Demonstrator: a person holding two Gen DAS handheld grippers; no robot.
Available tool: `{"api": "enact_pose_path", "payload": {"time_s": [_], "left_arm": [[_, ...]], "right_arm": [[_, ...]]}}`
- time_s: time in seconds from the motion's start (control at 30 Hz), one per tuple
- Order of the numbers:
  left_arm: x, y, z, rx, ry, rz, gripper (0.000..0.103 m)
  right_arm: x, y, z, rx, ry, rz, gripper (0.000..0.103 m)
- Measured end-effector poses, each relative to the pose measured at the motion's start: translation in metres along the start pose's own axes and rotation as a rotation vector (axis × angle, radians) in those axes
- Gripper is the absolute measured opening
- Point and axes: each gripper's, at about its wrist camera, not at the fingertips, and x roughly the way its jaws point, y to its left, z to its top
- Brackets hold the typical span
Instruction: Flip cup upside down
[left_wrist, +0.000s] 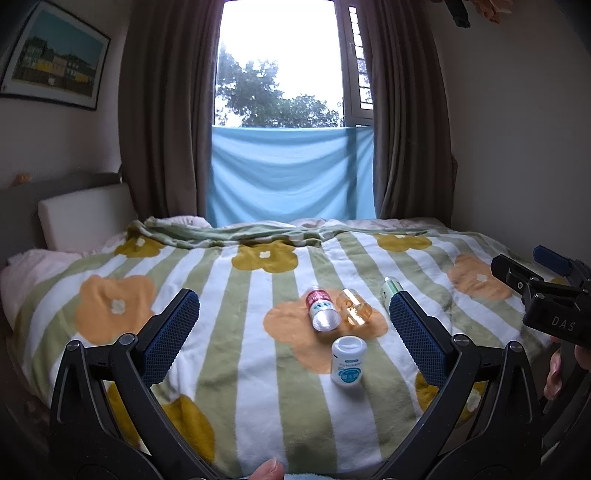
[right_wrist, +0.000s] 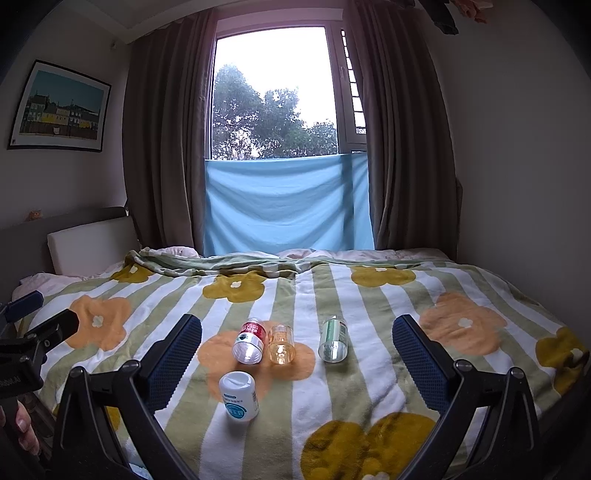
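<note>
- The cup (right_wrist: 281, 344) is the small amber see-through one — it lies on its side on the bed's blanket (right_wrist: 369, 387), over an orange flower, its open mouth turned toward me.
- Just left of it, close enough that I cannot tell whether they touch, lies a clear bottle with a red label (right_wrist: 250, 341), also on its side.
- To the cup's right, apart from it, lies a clear bottle with a green label (right_wrist: 333, 339), on its side on a white and green stripe.
- Nearer to me and to the left, a white bottle with a blue label (right_wrist: 239, 396) lies tilted on the blanket, apart from the others.
- My right gripper (right_wrist: 297, 363) hangs over the near edge of the bed with its jaws spread wide and nothing between them; the cup and bottles show in the gap, well ahead of the blue pads.
- My left gripper (left_wrist: 295, 334) is the same — jaws spread wide, holding nothing, with the cup (left_wrist: 355, 307) ahead of them.
- Behind the bed are a window (right_wrist: 275, 92), brown curtains (right_wrist: 164, 147) and a blue cloth (right_wrist: 288, 201) hung across the lower pane.
- A framed picture (right_wrist: 61, 107) hangs on the left wall.
</note>
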Motion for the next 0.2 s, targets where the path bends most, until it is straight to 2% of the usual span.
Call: {"api": "enact_pose_path", "payload": {"time_s": [0.2], "left_arm": [[-0.0027, -0.0026, -0.0003, -0.004, -0.020, -0.015, 0.103]], "right_arm": [[0.0012, -0.0002, 0.0009, 0.002, 0.000, 0.000, 0.103]]}}
